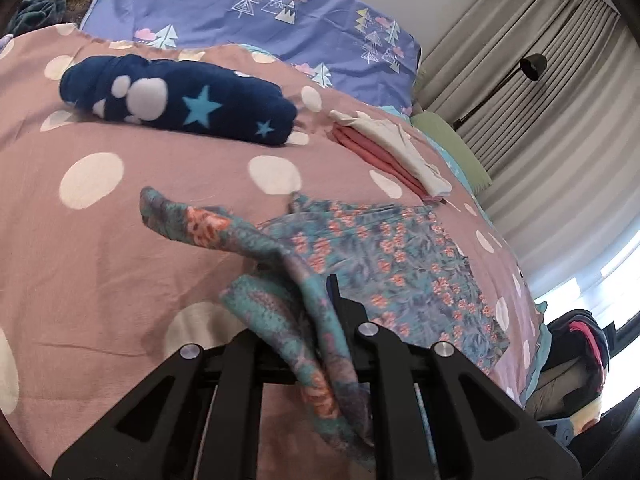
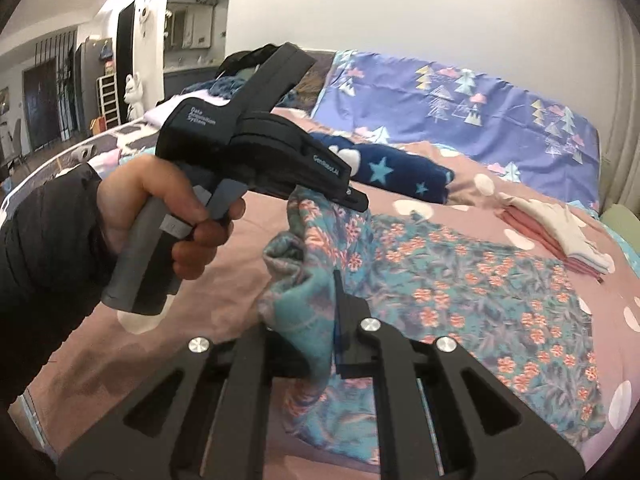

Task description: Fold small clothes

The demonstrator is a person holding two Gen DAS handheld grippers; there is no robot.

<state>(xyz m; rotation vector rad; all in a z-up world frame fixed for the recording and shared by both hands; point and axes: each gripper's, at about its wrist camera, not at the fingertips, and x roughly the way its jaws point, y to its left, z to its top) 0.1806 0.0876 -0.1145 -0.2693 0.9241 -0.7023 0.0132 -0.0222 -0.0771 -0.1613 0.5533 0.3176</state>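
A teal floral garment [image 1: 404, 268] lies partly spread on the pink polka-dot bedspread [image 1: 100, 248]; it also shows in the right wrist view [image 2: 480, 280]. My left gripper [image 1: 320, 300] is shut on a lifted edge of it, and that gripper shows from outside in the right wrist view [image 2: 354, 200], held by a hand. My right gripper [image 2: 334, 300] is shut on another bunched edge of the same garment, just below the left one. Both held edges are raised above the bed, and the rest lies flat to the right.
A rolled navy fleece with stars [image 1: 180, 104] lies farther back on the bed. A folded stack of red and white clothes [image 1: 392, 156] sits at the right. A purple tree-print pillow [image 1: 260, 8] lies behind. Curtains and a lamp [image 1: 532, 66] stand beyond the bed.
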